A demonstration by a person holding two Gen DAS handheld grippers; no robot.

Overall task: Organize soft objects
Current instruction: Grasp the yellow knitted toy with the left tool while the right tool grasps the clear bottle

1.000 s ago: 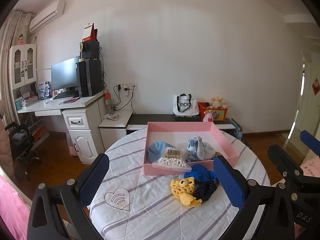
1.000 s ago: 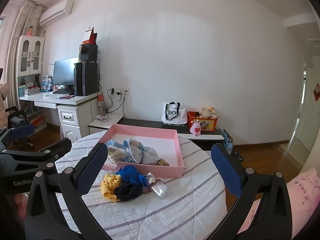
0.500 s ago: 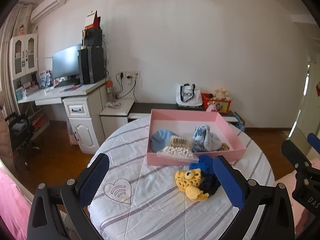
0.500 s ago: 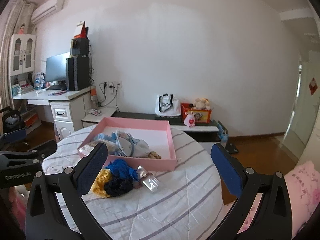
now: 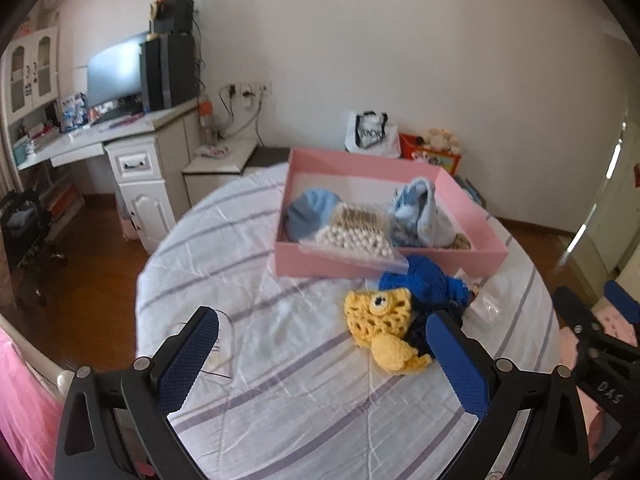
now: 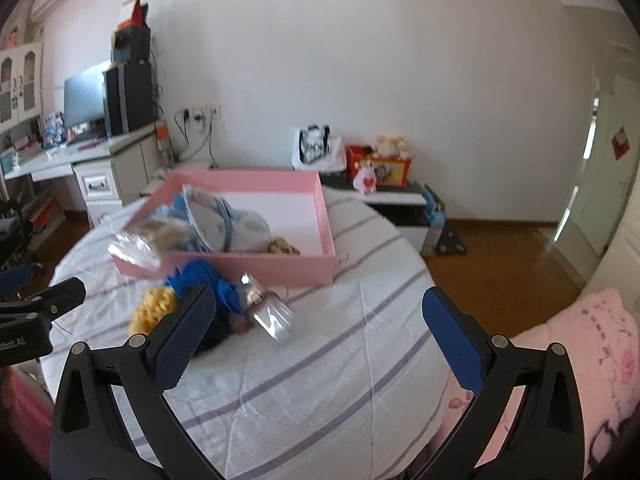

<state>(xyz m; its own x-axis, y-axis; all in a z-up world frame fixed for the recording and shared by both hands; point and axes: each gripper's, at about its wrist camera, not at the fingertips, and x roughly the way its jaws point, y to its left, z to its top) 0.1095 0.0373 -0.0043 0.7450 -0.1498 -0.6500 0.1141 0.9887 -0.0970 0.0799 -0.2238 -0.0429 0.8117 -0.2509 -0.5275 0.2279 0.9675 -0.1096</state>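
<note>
A pink box [image 5: 384, 262] [image 6: 276, 270] sits on the round striped table [image 5: 280, 380] and holds a blue cap [image 5: 310, 212], a light blue cloth bundle [image 5: 420, 212] [image 6: 236, 224] and a bag of white beads [image 5: 356, 240] that overhangs its front wall. In front of the box lie a yellow crocheted toy [image 5: 380, 328] [image 6: 154, 308], a blue knitted piece [image 5: 428, 280] [image 6: 204, 280] and a clear plastic bag [image 6: 270, 314]. My left gripper [image 5: 320, 356] is open above the cloth, left of the yellow toy. My right gripper [image 6: 320, 330] is open over the table, right of the pile.
A white desk [image 5: 120, 136] with a monitor and a computer tower stands at the back left. A low cabinet [image 6: 384, 196] along the wall carries a white bag and a red toy box. Pink bedding [image 6: 580, 360] lies at the right. Wooden floor surrounds the table.
Both grippers have tilted down and come closer to the table, so the box and the pile of knitted things now look larger and nearer. Both stay open.
</note>
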